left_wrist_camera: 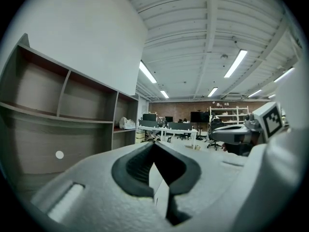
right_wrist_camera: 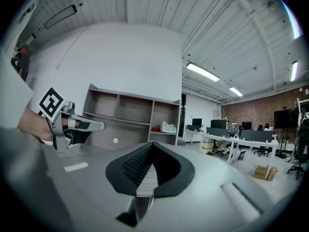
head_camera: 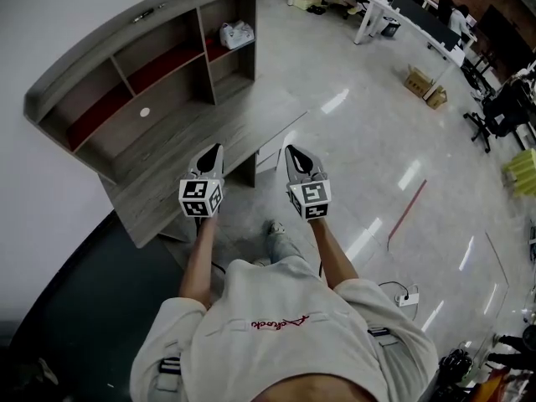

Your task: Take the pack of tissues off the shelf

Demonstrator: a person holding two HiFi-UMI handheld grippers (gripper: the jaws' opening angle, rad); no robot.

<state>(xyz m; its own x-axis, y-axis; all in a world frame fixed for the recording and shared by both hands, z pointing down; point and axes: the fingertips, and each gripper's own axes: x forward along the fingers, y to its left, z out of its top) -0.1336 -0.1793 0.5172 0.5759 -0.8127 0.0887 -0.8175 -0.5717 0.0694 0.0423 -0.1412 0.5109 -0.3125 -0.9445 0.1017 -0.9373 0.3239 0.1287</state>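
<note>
Both grippers are held low in front of the person, over the near edge of the desk (head_camera: 172, 178), and neither is at work on anything. The left gripper (head_camera: 214, 151) is seen with its jaws pressed together and nothing between them. The right gripper (head_camera: 291, 151) is likewise closed and empty.

The pack of tissues (head_camera: 236, 33) is found in the upper compartment of the shelf's (head_camera: 126, 38) rightmost column. It lies on that compartment's board, well apart from both tools. In the right gripper view it is framed just above the closed jaws, which suggests that this tool is already roughly aimed at it.

The step in hand is judged to be the approach, with the reach not yet made. For the next move, one gripper, probably the right, would need to be carried forward to that compartment. Its jaws would have to be spread before the soft pack is met. They would then be closed gently around it, and the pack drawn straight out, clear of the side panel.
</note>
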